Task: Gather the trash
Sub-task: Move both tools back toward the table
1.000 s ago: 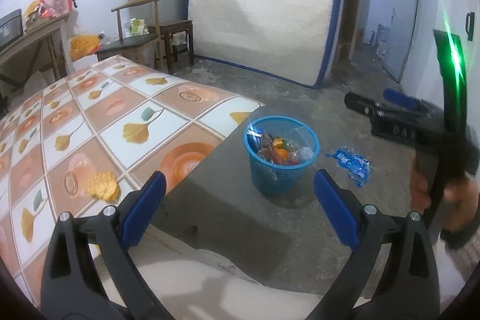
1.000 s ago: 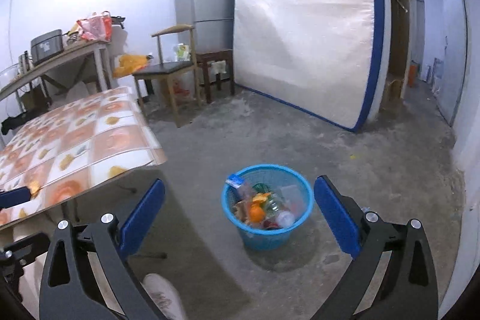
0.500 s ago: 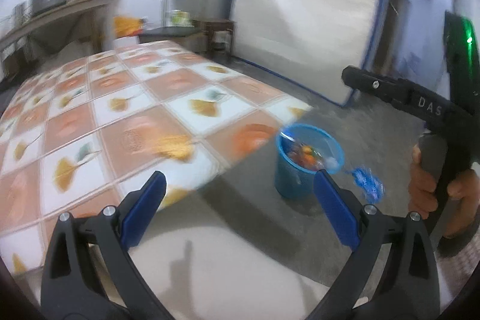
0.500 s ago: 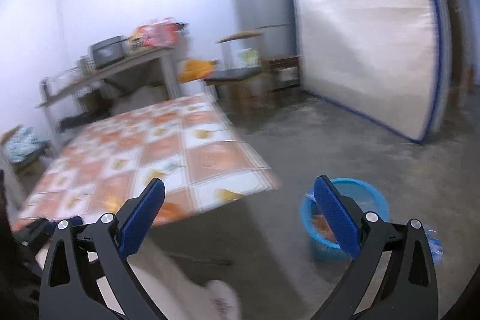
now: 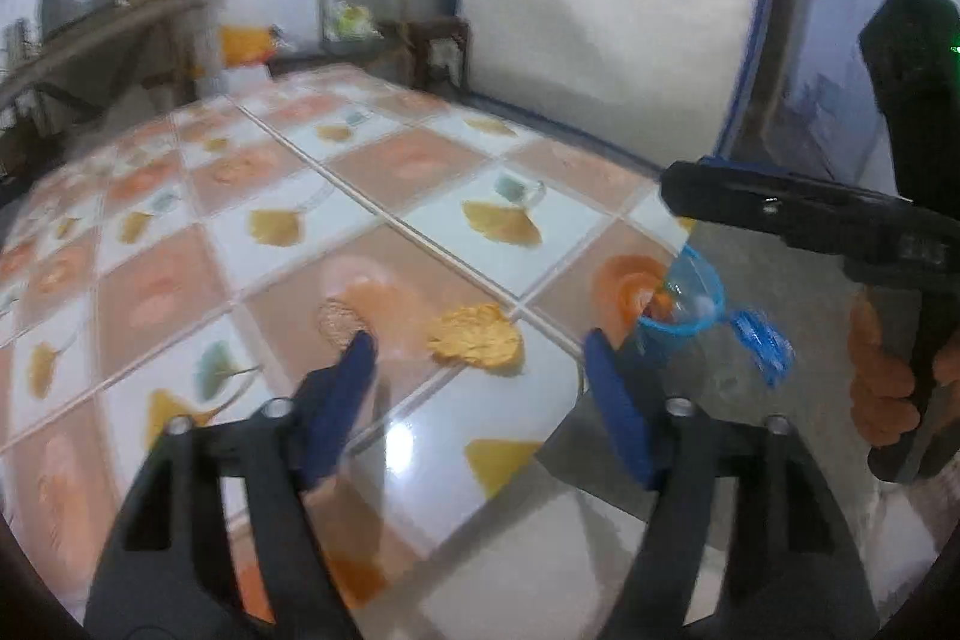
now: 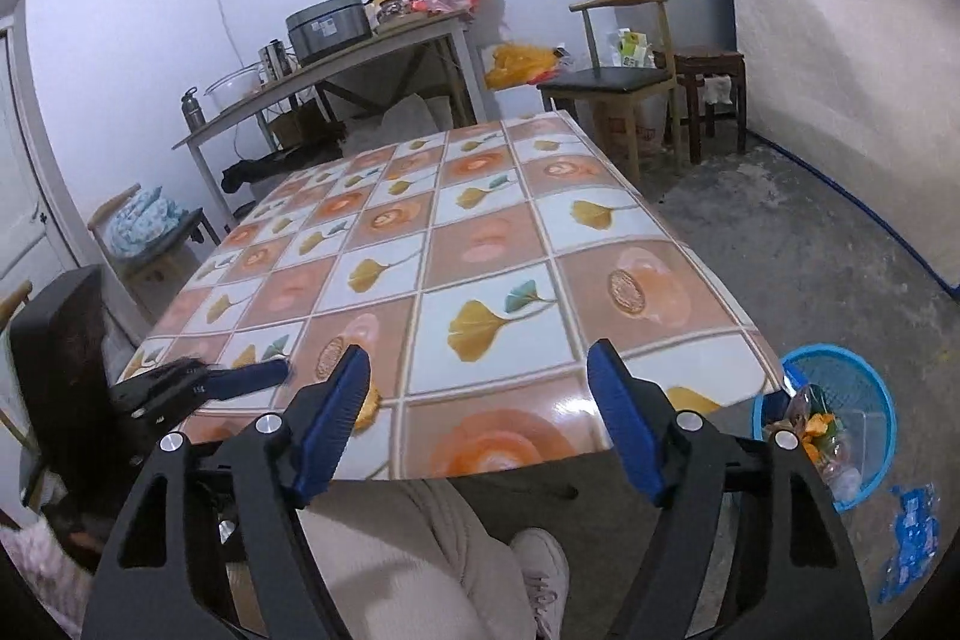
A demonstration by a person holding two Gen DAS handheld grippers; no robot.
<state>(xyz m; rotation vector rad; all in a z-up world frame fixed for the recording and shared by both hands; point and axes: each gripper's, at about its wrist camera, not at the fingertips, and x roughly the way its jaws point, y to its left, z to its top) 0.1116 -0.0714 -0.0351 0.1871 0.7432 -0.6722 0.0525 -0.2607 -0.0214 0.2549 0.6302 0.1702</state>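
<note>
- Clearly, in the left wrist view, the step in hand looks like picking up the crumpled yellow wrapper [image 5: 474, 337] lying on the surface [image 5: 420, 172], near its floor-side edge.
- The left gripper [image 5: 477, 388] is spread, nothing between its jaws, which have just been narrowing; the wrapper sits just ahead of the tips, apart from both.
- To do it well, I judge: centre the wrapper between the 2 jaws, tilt down so the pads meet the surface on either side, then pinch; the wrapper looks thin and may slide on the glossy cloth.
- The blue basket [image 5: 684, 304] is half hidden by the surface edge; a blue packet [image 5: 759, 340] lies on the floor beside it. Motion blur softens the far room.
- Next, in the right wrist view, the right gripper [image 6: 480, 418] is also spread and empty, its jaws likewise having just been narrowing, hovering over the near edge of the surface [image 6: 480, 244].
- The wrapper is nearly all hidden behind the gripper's left jaw, so only a yellow sliver shows.
- The basket [image 6: 864, 388] stands on the floor to the right, already holding trash, partly masked by the right jaw; the packet [image 6: 912, 526] is distorted at the frame's rim.
</note>
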